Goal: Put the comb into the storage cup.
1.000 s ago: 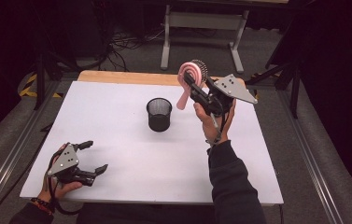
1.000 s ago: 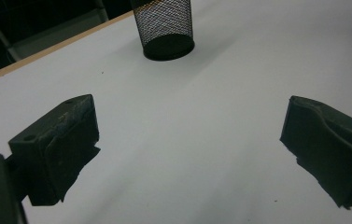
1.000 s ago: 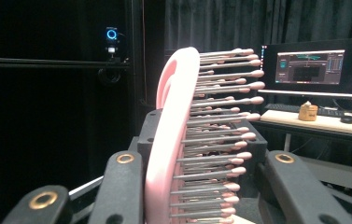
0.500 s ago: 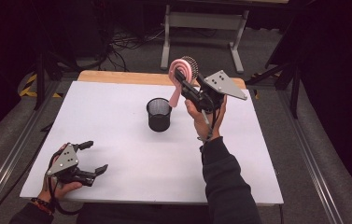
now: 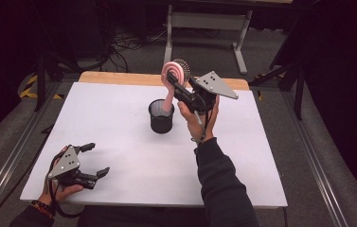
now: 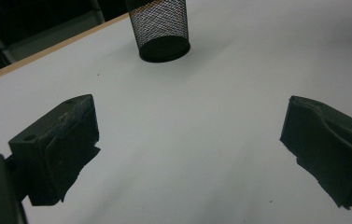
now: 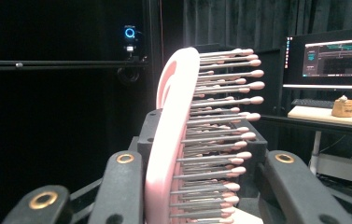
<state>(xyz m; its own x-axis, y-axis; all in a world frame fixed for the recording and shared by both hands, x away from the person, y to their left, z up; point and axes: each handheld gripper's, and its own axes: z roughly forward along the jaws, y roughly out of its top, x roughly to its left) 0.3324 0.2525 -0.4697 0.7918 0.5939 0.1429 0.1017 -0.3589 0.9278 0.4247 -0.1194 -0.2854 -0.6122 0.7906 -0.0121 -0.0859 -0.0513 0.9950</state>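
White counter point(image 5: 119, 123) with a wood strip point(image 5: 114, 78) along its far edge. Grey carpet floor point(image 5: 327, 137), metal rails left and right. Far side: grey bench frame point(image 5: 204, 21), cables point(image 5: 124, 45) on floor, dark curtains point(image 7: 239, 21). Lit monitor point(image 7: 337, 58) on a desk point(image 7: 327, 116) at right. Room dim.

pink hairbrush point(image 5: 173, 78), bristles sideways, held upright with handle tip dipping into black mesh cup point(image 5: 161, 116) mid-bench.

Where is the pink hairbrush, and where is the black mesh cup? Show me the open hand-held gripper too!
pink hairbrush point(image 7: 173, 126), right gripper view, on its pink back.
black mesh cup point(image 5: 161, 118), high view, on its mesh wall.
left hand-held gripper point(image 5: 94, 159), high view, midway between its open fingertips.
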